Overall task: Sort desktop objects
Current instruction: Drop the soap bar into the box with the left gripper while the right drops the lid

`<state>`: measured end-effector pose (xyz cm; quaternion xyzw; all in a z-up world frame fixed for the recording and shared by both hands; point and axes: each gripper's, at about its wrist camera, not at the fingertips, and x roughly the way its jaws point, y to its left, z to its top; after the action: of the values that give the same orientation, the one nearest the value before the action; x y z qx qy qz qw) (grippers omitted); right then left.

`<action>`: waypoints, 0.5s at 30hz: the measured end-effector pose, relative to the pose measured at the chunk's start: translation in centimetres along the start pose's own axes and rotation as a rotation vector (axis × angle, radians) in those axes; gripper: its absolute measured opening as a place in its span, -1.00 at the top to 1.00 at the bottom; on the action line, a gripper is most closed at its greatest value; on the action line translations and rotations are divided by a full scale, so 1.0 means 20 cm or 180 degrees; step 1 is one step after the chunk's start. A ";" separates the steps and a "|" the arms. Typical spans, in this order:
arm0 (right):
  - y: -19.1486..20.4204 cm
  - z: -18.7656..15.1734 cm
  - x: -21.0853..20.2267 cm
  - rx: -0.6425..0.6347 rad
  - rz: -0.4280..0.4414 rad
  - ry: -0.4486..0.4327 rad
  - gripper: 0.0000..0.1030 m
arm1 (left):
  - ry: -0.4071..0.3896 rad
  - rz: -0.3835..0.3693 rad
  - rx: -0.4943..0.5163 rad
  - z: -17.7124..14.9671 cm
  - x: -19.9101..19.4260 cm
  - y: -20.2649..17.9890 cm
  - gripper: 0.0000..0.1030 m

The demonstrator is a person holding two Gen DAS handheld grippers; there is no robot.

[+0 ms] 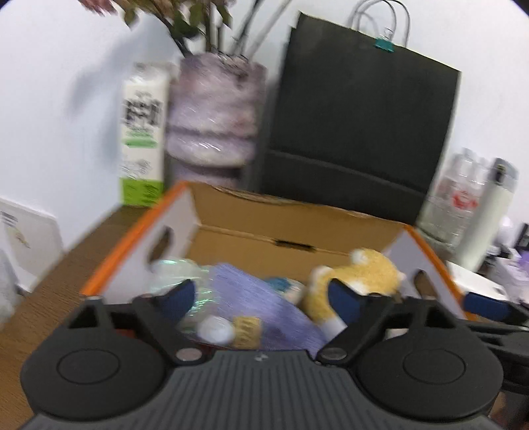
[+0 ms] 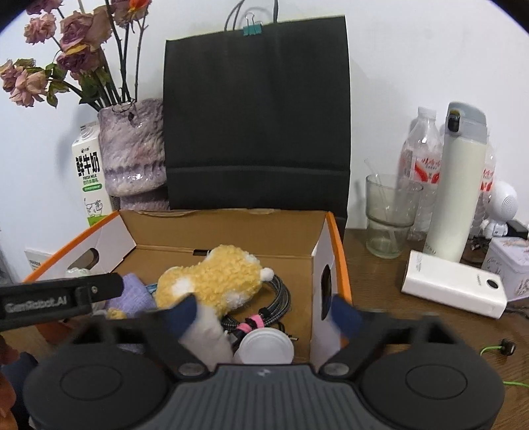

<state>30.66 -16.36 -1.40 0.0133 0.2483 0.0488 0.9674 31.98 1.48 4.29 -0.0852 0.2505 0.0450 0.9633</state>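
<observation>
Yellow fleece, that plush toy [image 2: 211, 281], lying in the cardboard box [image 2: 231, 228] on the counter [image 2: 380, 274] atop a purple cloth [image 2: 132, 291] and coiled cable [image 2: 277, 297]. I have the left gripper [image 1: 264, 297] and right gripper [image 2: 264, 312] both spread, empty. It looks light, squashy; I'd pinch its body.

Tall black paper bag [image 2: 257, 112] at far centre, teal binder clip [image 2: 252, 29] on top. Left: mottled purple vase [image 2: 132, 149], dried roses [image 2: 62, 49], green-white milk carton [image 2: 89, 175].
</observation>
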 end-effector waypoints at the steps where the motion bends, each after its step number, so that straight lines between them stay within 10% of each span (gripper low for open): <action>1: 0.00 0.00 -0.01 0.0006 -0.0007 -0.0006 -0.76 | -0.0022 0.0068 0.0015 0.00 -0.01 0.00 -0.97; 3: -0.01 0.01 -0.01 0.0032 -0.0016 -0.0003 -1.00 | -0.0029 0.0093 -0.0024 0.01 -0.01 0.02 -1.00; 15: -0.01 0.00 -0.01 0.0011 -0.0063 0.0036 -1.00 | 0.0008 0.0036 -0.0043 0.02 -0.03 0.02 -1.00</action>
<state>30.50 -16.55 -1.27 0.0123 0.2539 0.0389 0.9664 31.65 1.84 4.78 -0.0904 0.2519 0.0520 0.9621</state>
